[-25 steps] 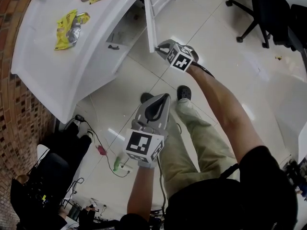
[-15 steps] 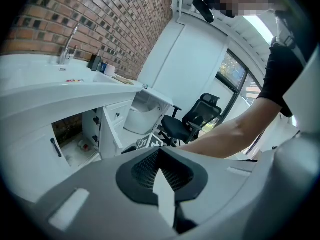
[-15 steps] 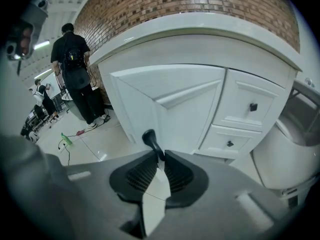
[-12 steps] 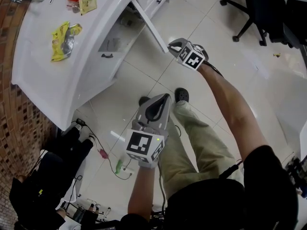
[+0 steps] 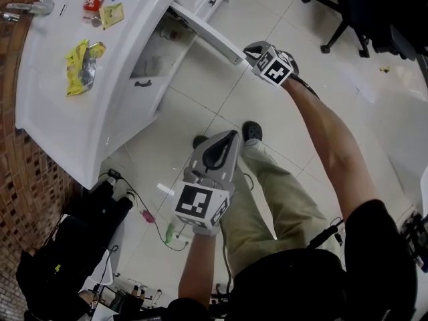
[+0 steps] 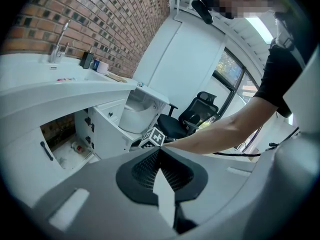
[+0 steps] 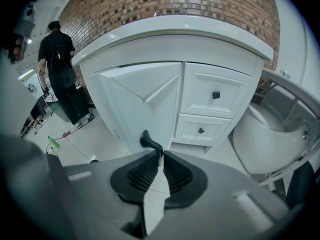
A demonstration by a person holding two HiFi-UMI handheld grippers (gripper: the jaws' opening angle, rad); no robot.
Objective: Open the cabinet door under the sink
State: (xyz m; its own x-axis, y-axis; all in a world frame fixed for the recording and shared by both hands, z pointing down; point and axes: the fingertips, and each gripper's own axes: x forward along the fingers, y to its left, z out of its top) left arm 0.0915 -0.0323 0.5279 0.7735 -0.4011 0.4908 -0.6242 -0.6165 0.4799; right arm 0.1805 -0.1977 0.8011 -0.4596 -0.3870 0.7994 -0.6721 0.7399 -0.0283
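Observation:
The white cabinet door (image 5: 204, 32) under the sink counter (image 5: 60, 112) stands swung wide open, and the dark cabinet opening (image 5: 157, 52) shows behind it. My right gripper (image 5: 249, 51) is at the door's free edge. In the right gripper view the door (image 7: 135, 99) fills the middle, and the right gripper (image 7: 159, 154) is shut on its black handle (image 7: 149, 140). My left gripper (image 5: 227, 136) hangs in mid-air over the floor, away from the cabinet. It is shut with nothing in it (image 6: 161, 151). The left gripper view shows the open cabinet (image 6: 65, 146) at the left.
Snack wrappers (image 5: 81, 60) and a faucet (image 5: 27, 7) sit on the counter. A second door (image 5: 142, 83) stays closed to the left, two drawers (image 7: 214, 104) to the right. An office chair (image 5: 361, 12), floor cables (image 5: 154, 219), a white toilet (image 7: 272, 134) and a standing person (image 7: 60, 64) are nearby.
The door has swung further open, from edge-on to nearly flat across the view. My right gripper moved up and right with it. The left gripper has stayed where it was.

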